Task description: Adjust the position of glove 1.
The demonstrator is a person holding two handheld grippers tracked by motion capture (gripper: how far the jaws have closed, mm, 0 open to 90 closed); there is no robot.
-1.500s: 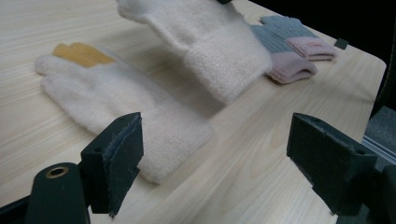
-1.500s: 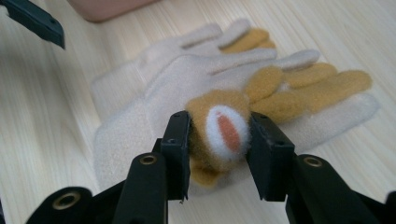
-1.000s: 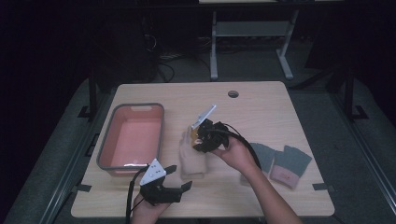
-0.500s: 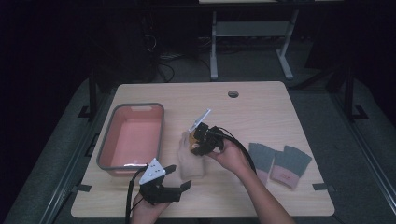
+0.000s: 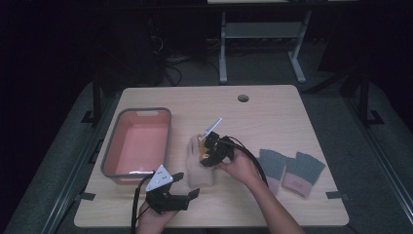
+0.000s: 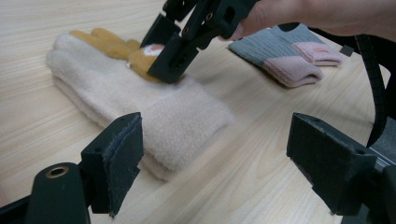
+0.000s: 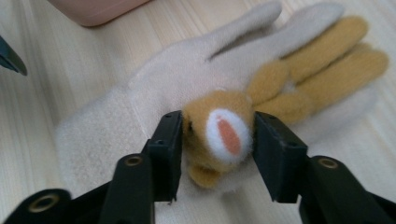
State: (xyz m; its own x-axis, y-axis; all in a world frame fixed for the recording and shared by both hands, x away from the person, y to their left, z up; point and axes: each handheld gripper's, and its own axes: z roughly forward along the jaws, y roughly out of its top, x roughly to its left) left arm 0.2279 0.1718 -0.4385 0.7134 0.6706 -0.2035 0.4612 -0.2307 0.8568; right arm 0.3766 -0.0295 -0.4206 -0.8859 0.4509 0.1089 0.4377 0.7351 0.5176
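A soft cream glove (image 5: pixel 200 163) lies flat on the wooden table (image 5: pixel 272 112), in the middle of the high view, just to the right of the pink tub (image 5: pixel 139 141). It has a yellow bunny patch (image 7: pixel 219 130) on its back. The right gripper (image 5: pixel 210 150) is down on the glove. Its jaws have just been opening, and now the bunny patch sits between them; the pads look right beside it, but the grip looks loose. The left gripper (image 5: pixel 187 187) rests low in the picture, near the glove's cuff, with its jaws wide apart and nothing in them. Two grey and pink gloves (image 5: pixel 290 168) lie at the right.
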